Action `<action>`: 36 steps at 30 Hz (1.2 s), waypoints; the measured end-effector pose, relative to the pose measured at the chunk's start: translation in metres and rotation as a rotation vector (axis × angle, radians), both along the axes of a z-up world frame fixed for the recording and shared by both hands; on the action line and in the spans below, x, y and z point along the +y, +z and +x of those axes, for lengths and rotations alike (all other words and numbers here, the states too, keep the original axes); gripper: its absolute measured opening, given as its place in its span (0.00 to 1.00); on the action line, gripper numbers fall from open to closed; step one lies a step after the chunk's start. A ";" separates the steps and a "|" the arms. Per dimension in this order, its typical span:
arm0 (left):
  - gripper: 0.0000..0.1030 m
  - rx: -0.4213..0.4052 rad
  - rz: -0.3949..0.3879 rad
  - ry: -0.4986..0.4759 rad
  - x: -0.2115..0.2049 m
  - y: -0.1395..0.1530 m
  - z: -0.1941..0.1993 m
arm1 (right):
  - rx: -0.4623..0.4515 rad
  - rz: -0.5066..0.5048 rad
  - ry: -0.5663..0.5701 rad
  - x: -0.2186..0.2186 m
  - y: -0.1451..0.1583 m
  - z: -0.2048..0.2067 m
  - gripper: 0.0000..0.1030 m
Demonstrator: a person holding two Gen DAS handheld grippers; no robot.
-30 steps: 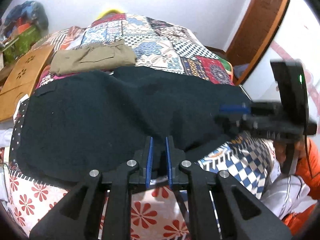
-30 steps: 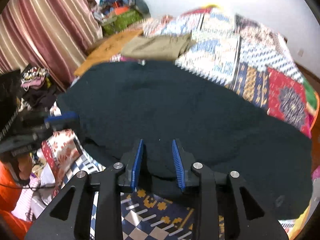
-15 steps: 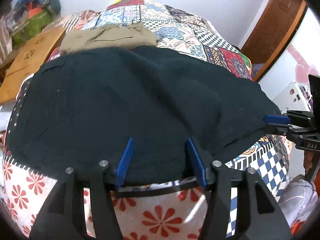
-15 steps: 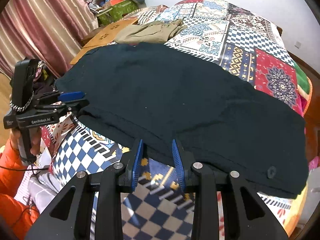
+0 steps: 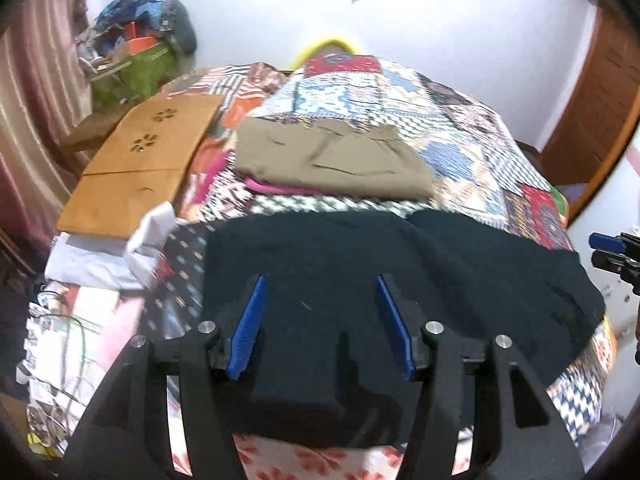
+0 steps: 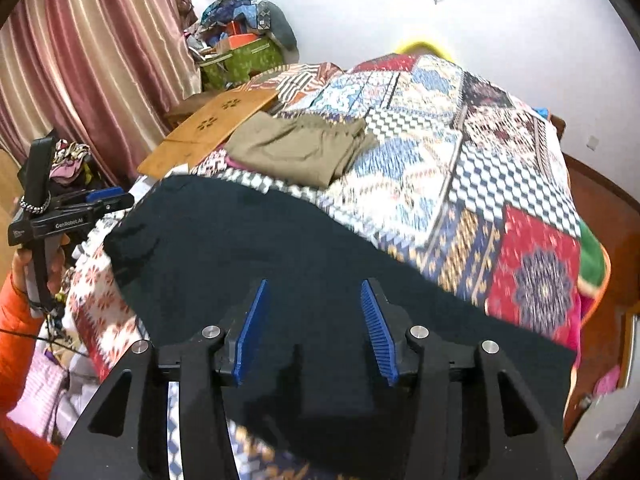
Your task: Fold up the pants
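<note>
Black pants (image 5: 480, 272) lie flat across the near part of a patchwork bedspread (image 5: 460, 152). My left gripper (image 5: 320, 280) hovers open above their left end, and its blue pads (image 5: 252, 320) touch no cloth. The same pants (image 6: 240, 240) fill the middle of the right wrist view. My right gripper (image 6: 314, 284) hangs above their near edge with its jaws opening and nothing pinched between them. Each gripper shows in the other's view: the left gripper (image 6: 116, 196) at the left, held by a hand, and the right gripper (image 5: 604, 248) at the right edge.
Folded khaki pants (image 5: 332, 160) lie on a pink cloth further up the bed. A wooden board (image 5: 148, 152) rests on the bed's left side, with white cloth (image 5: 120, 248) below it. A green bag (image 6: 240, 60) and striped curtains (image 6: 80, 60) stand at the left. An orange sleeve (image 6: 16, 340) is at the lower left.
Both grippers held the black pants' near edge a second ago; they have let go, opened and lifted away. The left gripper has swung toward the pants' left end.
</note>
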State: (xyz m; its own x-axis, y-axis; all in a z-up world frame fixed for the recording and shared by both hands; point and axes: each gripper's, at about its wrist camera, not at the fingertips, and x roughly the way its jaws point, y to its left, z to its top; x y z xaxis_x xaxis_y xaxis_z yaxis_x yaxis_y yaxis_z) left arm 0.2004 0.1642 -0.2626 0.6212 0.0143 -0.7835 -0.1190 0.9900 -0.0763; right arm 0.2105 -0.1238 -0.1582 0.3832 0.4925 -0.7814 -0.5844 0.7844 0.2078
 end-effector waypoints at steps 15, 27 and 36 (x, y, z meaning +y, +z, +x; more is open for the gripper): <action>0.48 0.129 -0.083 -0.031 0.047 -0.042 0.088 | 0.174 0.021 0.137 0.104 -0.066 0.109 0.44; 0.38 0.162 -0.118 -0.068 0.050 -0.075 0.097 | 0.321 -0.032 0.262 0.139 -0.109 0.110 0.44; 0.38 0.119 -0.048 -0.056 0.044 -0.085 0.090 | 0.284 0.011 0.183 0.127 -0.101 0.110 0.10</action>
State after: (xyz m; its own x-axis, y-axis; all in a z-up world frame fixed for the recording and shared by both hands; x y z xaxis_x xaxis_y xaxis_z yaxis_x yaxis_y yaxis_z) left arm 0.2899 0.2083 -0.3479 0.5222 -0.0570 -0.8509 -0.0743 0.9909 -0.1120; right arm 0.3200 0.0034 -0.2592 0.0550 0.5422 -0.8385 -0.6331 0.6683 0.3906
